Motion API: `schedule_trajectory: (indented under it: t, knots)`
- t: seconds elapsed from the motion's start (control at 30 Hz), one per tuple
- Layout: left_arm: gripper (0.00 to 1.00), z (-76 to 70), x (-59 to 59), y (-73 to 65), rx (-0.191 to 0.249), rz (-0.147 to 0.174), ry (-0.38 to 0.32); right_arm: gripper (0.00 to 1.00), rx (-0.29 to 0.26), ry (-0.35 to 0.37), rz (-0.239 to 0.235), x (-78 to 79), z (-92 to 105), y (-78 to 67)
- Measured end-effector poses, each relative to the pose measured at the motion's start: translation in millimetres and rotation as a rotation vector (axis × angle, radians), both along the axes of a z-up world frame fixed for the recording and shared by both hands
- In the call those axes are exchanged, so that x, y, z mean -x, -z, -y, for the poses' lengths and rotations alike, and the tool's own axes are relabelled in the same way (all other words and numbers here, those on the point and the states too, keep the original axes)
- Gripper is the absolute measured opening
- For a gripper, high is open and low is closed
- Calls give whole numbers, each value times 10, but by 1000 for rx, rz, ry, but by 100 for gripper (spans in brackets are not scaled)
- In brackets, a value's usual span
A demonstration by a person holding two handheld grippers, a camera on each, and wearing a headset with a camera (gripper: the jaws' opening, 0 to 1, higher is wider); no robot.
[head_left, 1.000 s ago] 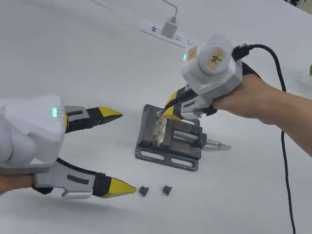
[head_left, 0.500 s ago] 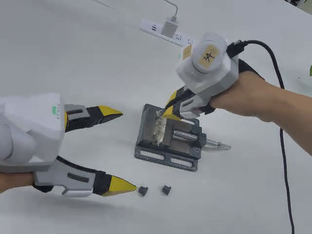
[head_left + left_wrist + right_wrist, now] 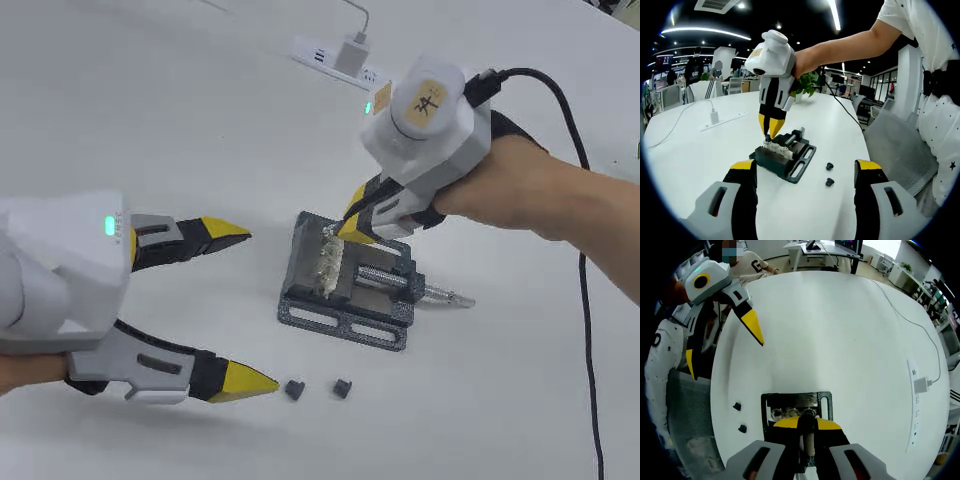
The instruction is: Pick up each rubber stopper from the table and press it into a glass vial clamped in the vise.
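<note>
The right gripper [image 3: 340, 230] has its fingers [image 3: 785, 423] drawn narrow, pinched on a dark stopper [image 3: 807, 434]. Their tips sit at the top of the vials [image 3: 325, 265] clamped in the vise [image 3: 350, 310]; whether the stopper touches a vial cannot be told. The left gripper [image 3: 240, 307] hangs at 9 o'clock of the vise, well apart from it, its fingers spread wide and holding nothing. Its nearer fingertip lies just beside the first of two loose stoppers [image 3: 295, 390], at that one's 9 o'clock, with the second [image 3: 342, 388] near at 3 o'clock. Both rest on the white surface [image 3: 200, 130] at 6 o'clock of the vise. A power strip [image 3: 330, 58] lies far off at 12 o'clock.
</note>
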State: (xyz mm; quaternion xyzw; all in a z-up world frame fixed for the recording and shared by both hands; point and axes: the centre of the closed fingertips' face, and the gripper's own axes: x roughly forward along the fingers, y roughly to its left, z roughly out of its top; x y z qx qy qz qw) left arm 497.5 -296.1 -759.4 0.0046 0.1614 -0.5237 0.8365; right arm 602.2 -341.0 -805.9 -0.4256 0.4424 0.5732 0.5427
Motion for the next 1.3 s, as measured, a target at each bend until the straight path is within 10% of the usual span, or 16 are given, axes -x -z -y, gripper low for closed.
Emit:
schedule_trajectory:
  t: [1.3]
  knots:
    - [78, -24, 36, 23, 6, -2, -7, 5, 54, -29, 5, -14, 10, 64]
